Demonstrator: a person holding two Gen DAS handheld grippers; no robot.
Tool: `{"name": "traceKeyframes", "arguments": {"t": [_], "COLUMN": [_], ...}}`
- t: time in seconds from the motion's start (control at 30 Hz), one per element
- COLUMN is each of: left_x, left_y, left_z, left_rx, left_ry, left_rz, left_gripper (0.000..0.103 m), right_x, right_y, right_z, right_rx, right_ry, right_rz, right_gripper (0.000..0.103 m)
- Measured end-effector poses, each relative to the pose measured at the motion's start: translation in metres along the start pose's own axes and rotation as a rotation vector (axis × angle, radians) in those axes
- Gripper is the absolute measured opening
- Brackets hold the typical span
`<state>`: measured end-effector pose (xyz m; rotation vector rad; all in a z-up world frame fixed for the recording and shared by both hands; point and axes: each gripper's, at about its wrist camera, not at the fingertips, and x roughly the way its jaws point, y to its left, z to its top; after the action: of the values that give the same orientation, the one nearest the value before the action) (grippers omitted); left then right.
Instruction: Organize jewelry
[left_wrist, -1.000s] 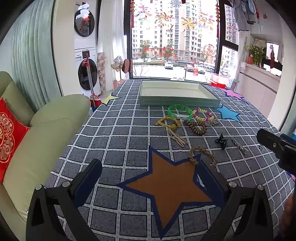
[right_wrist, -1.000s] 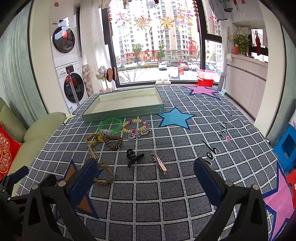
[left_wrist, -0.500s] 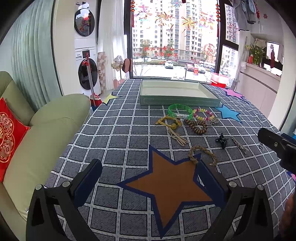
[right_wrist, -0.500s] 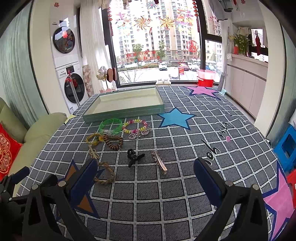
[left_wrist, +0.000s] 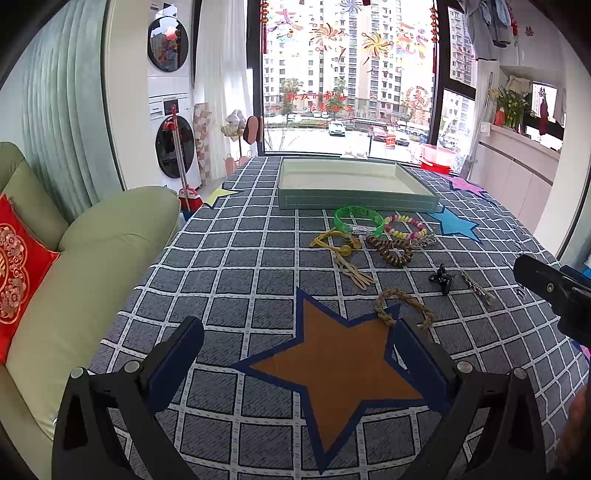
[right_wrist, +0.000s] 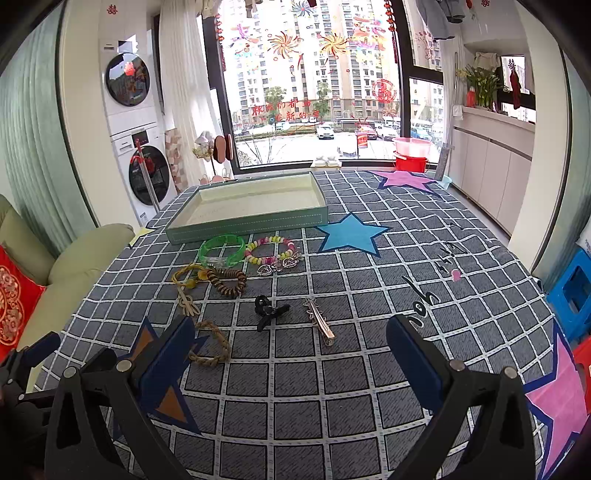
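Observation:
A green tray (left_wrist: 354, 197) (right_wrist: 251, 221) stands at the table's far side, nothing in it. In front of it lie a green bangle (left_wrist: 357, 220) (right_wrist: 221, 250), a coloured bead bracelet (left_wrist: 404, 226) (right_wrist: 269, 249), a brown bead bracelet (left_wrist: 393, 252) (right_wrist: 229, 282), a yellow cord (left_wrist: 341, 254) (right_wrist: 186, 286), a braided rope bracelet (left_wrist: 402, 304) (right_wrist: 210, 345), a black hair claw (left_wrist: 441, 277) (right_wrist: 269, 312) and a metal hair clip (left_wrist: 476, 286) (right_wrist: 319, 321). My left gripper (left_wrist: 295, 362) is open and empty, near the rope bracelet. My right gripper (right_wrist: 291, 354) is open and empty, short of the hair clip.
The table wears a grey checked cloth (left_wrist: 236, 266) with coloured stars. A green sofa (left_wrist: 88, 251) with a red cushion (left_wrist: 18, 266) stands to the left. A blue stool (right_wrist: 572, 288) sits at the right. Window and washer lie beyond.

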<state>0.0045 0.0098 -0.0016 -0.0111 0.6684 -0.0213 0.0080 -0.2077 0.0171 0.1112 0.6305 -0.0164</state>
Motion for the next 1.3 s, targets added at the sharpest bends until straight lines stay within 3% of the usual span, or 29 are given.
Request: {"name": "traceKeyframes", "arguments": {"t": [0.8, 1.13, 1.3], "left_x": [0.002, 0.025, 0.044], "left_y": [-0.002, -0.002, -0.008], "left_z": [-0.001, 0.008, 0.014], "left_rx": [0.009, 0.001, 0.002], "left_ry": [0.018, 0.11, 0.185], "left_rz": [-0.009, -0.046, -0.118], "left_gripper": [0.103, 0.103, 0.103], "right_x": [0.002, 0.015, 0.032], "right_y": [-0.003, -0.018, -0.029], "right_z": [-0.004, -0.001, 0.004], "right_rx": [0.011, 0.022, 0.027], "right_ry": [0.018, 0.078, 0.148], "right_rz": [0.014, -0.014, -0.033], "right_gripper": [0.103, 0.103, 0.103]}}
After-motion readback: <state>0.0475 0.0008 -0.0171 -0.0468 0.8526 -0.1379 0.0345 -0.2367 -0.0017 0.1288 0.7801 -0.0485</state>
